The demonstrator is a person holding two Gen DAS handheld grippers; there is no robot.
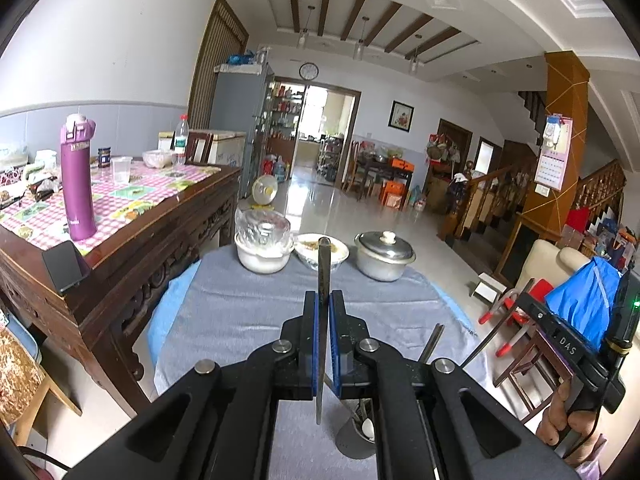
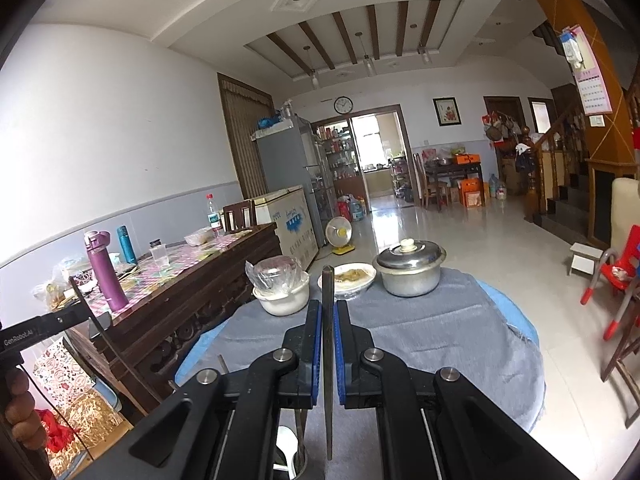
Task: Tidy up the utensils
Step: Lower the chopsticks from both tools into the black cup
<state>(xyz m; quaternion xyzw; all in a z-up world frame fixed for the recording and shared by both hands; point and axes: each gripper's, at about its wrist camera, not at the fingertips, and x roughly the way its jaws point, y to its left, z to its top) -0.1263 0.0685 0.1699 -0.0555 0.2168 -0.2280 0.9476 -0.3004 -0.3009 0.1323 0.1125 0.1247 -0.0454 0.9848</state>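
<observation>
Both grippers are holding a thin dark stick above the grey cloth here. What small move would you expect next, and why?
Probably lower the left gripper so its chopstick drops tip-first into the grey utensil holder just below. Both grippers are shut on one chopstick each, the right gripper holding its chopstick likewise, and the holder already contains utensils, so it seems the destination.

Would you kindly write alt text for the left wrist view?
The left gripper is shut on a dark chopstick standing upright between its blue pads, above a round table under a grey cloth. Beyond sit a white bowl, a food plate and a lidded metal pot.
</observation>
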